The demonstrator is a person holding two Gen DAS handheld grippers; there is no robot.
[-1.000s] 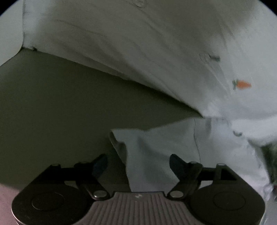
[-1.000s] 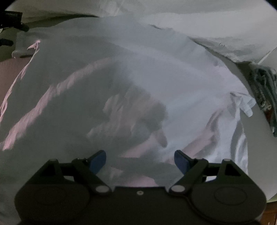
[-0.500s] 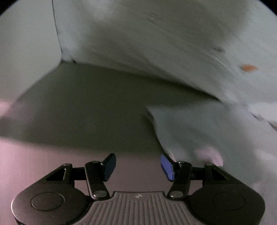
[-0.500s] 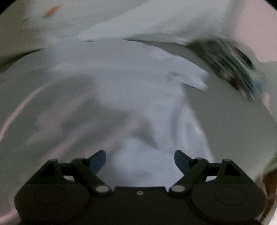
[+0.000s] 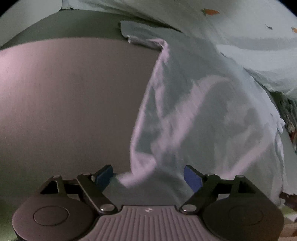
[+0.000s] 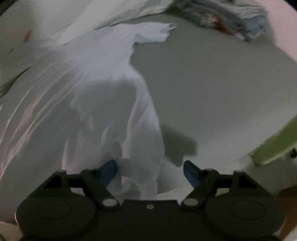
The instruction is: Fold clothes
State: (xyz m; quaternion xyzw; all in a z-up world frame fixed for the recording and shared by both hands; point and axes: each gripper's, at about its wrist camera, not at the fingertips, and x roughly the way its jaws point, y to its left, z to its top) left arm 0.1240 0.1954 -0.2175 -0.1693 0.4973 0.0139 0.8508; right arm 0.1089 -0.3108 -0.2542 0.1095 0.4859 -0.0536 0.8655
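Left gripper: jaws spread and opening, blue pads wide apart, not pressing on anything. White garment bunched between them, its folded left edge dropping into the gap nearer the left pad, cloth passing in front of the right pad; contact with either pad impossible to tell through the blur.

Right gripper: jaws apart and closing, pads not yet meeting cloth on the right side. Same white garment hanging as a narrow rumpled column into the gap, close against the left pad, clear space before the right pad.

Garment stretched from both grippers back across a flat grey surface, far end with a ragged hem lying near a pale printed sheet with small orange carrot shapes. Left of the garment in the left wrist view: broad bare surface, smooth and matte. Right of it in the right wrist view: likewise bare grey surface, carrying a dark shadow near the right pad. Mottled dark bundle of cloth at the far edge; green strip at the right border.

Fabric thin, soft, creased in long streaks, faintly pink where lit. Both views blurred.
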